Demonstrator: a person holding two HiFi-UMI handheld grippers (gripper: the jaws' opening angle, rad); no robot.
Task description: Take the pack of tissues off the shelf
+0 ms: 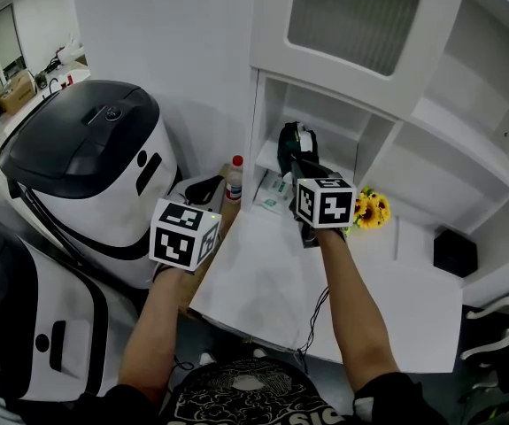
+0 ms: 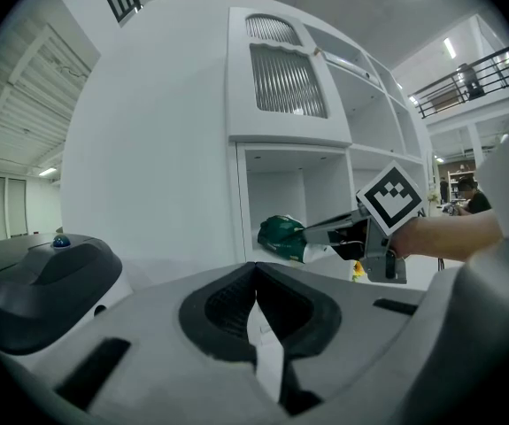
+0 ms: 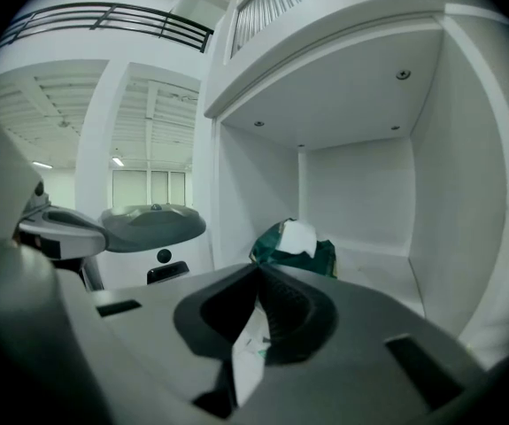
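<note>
Right tongs: closed, tips pinched on the edge of the pack.
Pack: green, white tissue poking out on top; inside the shelf cubby, nearer its left wall.
Left tongs: closed, nothing in them; low beside the counter edge, well apart from the shelf.
Counter: red-capped bottle at left rear, yellow flowers just right of the right arm.
</note>
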